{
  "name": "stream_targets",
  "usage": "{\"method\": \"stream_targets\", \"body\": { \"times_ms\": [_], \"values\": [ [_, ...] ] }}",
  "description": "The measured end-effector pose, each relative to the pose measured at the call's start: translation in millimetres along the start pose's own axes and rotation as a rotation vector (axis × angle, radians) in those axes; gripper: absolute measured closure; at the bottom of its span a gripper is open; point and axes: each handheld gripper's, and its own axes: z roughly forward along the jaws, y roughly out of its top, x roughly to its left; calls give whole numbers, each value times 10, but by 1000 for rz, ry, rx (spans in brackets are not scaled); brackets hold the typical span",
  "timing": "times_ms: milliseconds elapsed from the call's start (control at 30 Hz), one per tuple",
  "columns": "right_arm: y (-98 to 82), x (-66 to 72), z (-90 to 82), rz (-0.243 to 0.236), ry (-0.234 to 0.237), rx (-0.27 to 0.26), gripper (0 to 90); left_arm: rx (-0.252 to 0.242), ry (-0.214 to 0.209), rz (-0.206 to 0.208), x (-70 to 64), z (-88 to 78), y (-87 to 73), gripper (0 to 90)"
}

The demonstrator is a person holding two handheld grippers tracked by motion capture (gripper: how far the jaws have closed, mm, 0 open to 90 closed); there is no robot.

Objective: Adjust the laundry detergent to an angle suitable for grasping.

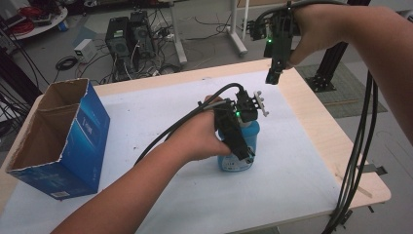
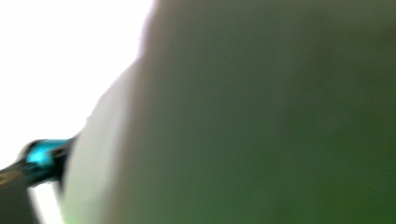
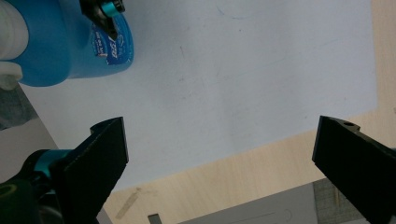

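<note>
High view: we saw the left gripper (image 1: pixel 242 146) clamped around a blue bottle (image 1: pixel 239 158) standing upright mid-table.
The bottle stood on the white mat (image 1: pixel 292 165), well apart from the open blue box (image 1: pixel 73 141) at the left edge; the right gripper (image 3: pixel 219 168) hung above the table's far right corner, its jaws spread wide with nothing between them; the left gripper view was too blurred to read.
</note>
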Motion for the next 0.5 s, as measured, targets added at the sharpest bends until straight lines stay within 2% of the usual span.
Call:
{"method": "stream_targets", "body": {
  "times_ms": [133, 500],
  "values": [
    [3, 3, 6, 4, -1, -4, 25, 7, 18, 7, -3, -4, -2, 97],
    [31, -3, 21, -6, -6, 5, 25, 7, 10, 11, -6, -19, -6, 177]
  ]
}}
